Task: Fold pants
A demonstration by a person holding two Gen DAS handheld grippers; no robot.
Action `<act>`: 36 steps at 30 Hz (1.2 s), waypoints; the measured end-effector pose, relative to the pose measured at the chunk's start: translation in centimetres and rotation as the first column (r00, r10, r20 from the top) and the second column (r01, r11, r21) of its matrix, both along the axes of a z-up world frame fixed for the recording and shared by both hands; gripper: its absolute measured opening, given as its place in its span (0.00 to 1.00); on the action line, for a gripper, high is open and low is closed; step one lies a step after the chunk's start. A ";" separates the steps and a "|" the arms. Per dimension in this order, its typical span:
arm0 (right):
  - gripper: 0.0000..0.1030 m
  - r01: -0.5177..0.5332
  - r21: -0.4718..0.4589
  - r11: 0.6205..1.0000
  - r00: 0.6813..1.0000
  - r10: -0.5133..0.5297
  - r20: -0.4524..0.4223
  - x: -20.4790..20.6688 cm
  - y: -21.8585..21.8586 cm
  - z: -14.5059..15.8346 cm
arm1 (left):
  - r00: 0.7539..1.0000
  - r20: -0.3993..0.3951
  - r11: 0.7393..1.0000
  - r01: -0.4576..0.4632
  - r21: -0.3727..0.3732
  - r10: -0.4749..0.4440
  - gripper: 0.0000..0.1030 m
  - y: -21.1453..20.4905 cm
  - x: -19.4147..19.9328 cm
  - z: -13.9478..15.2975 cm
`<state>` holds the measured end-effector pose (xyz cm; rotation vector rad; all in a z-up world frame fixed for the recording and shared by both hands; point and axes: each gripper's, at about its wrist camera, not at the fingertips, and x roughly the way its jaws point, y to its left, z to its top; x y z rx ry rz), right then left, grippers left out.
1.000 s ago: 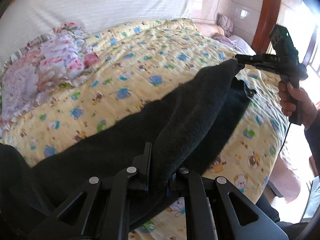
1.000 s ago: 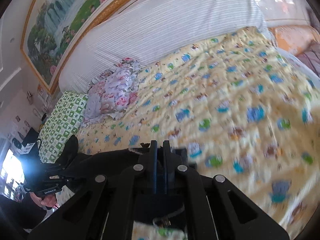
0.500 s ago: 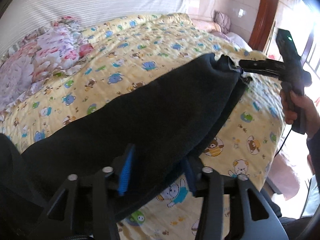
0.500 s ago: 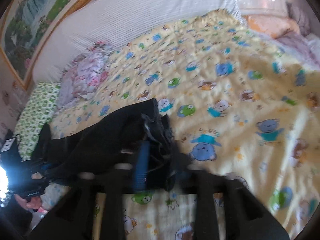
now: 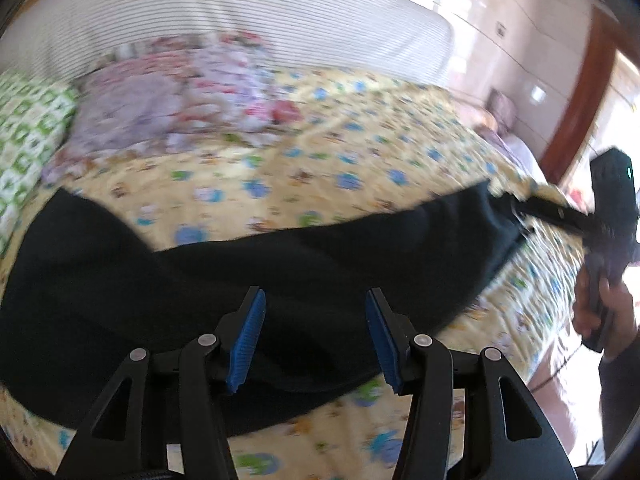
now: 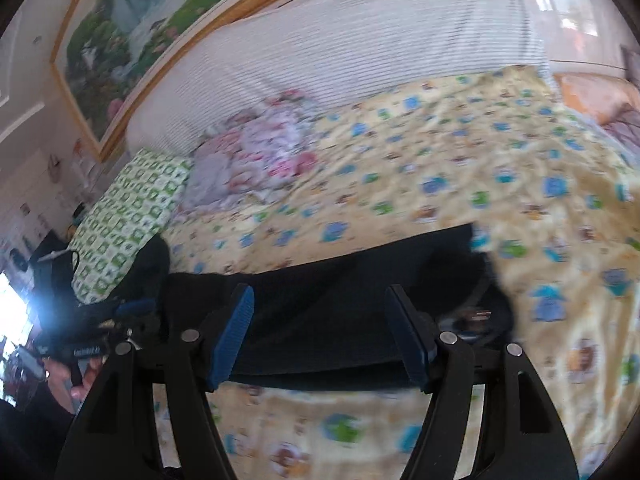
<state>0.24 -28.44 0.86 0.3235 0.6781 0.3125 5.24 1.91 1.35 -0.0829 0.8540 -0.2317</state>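
The black pants (image 5: 248, 280) lie in a long folded band across the yellow cartoon-print bedsheet (image 5: 340, 168). My left gripper (image 5: 314, 312) is open, its blue-padded fingers just above the pants' near edge. My right gripper (image 6: 320, 320) is open too, over the waistband end of the pants (image 6: 360, 292). In the left wrist view the right gripper (image 5: 532, 210) shows at the far end of the pants. In the right wrist view the left gripper (image 6: 128, 308) shows at the other end.
A floral pillow (image 5: 172, 92) and a green-patterned pillow (image 6: 132, 220) lie toward the striped headboard (image 5: 240, 12). A framed painting (image 6: 132, 24) hangs above. The bed's front edge is near both grippers. A wooden door frame (image 5: 580, 92) stands at the right.
Both grippers went from shut on the pants to open and drew back slightly. The pants dropped from a lifted fold to lying flat on the sheet.
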 end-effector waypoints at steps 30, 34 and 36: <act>0.67 -0.419 0.129 0.899 0.892 0.434 -0.126 7.0 22.1 -3.4 | 0.975 -0.048 0.976 -0.216 0.021 0.217 0.67 21.9 6.9 1.2; 0.67 -0.450 0.131 0.884 0.872 0.466 -0.150 8.1 24.2 -3.8 | 0.984 -0.085 0.987 -0.158 0.016 0.159 0.69 22.8 9.6 -0.3; 0.67 -0.467 0.132 0.875 0.859 0.484 -0.169 8.5 25.3 -4.2 | 0.983 -0.121 0.990 -0.142 -0.003 0.140 0.69 23.4 10.8 -1.3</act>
